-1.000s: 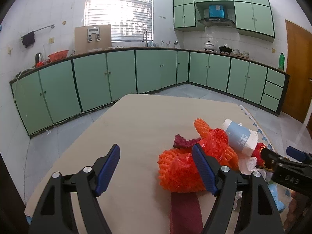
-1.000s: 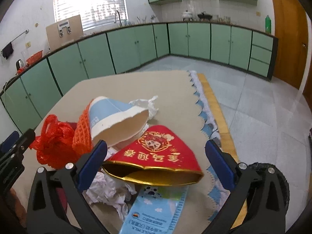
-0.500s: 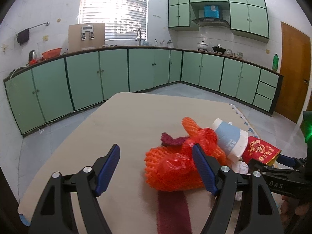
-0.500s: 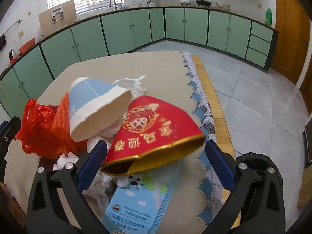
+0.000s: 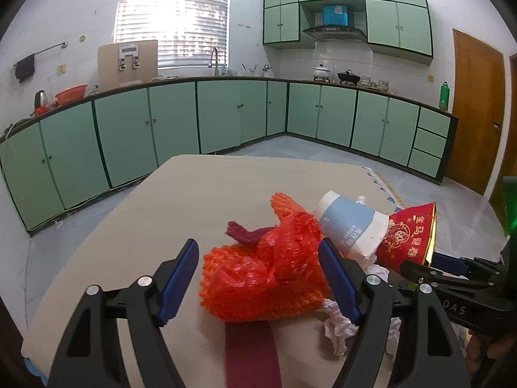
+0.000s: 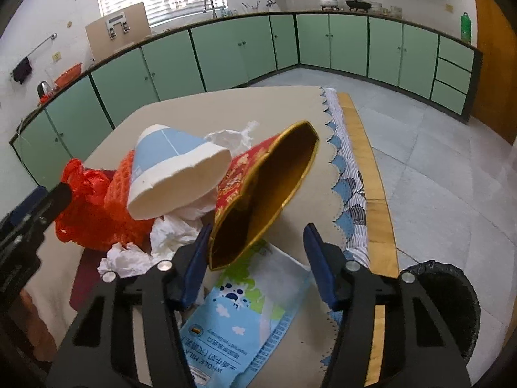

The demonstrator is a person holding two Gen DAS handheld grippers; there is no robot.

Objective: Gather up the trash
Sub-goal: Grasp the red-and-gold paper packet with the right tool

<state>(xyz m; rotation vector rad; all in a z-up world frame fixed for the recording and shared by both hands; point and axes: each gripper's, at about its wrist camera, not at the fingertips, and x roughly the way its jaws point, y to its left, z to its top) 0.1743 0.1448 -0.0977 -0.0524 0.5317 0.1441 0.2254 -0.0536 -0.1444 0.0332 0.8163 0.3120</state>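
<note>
The right gripper (image 6: 255, 255), jaws just narrowing but not yet clamped, straddled the red cup (image 6: 265, 190), tilted away from it toward the table (image 6: 290, 103).

"WHOLE MILK" reads upside down on the blue milk carton (image 6: 255, 317). Gold Chinese characters, 金马迎春, mark the red cup (image 5: 408, 236). "DAS" shows on the right gripper (image 5: 452, 265).

Right gripper (image 6: 255, 255), jaws just closing, brackets the red-and-gold paper cup (image 6: 265, 190); blue cup (image 6: 174, 168) at ten o'clock; milk carton (image 6: 245, 320) below.
</note>
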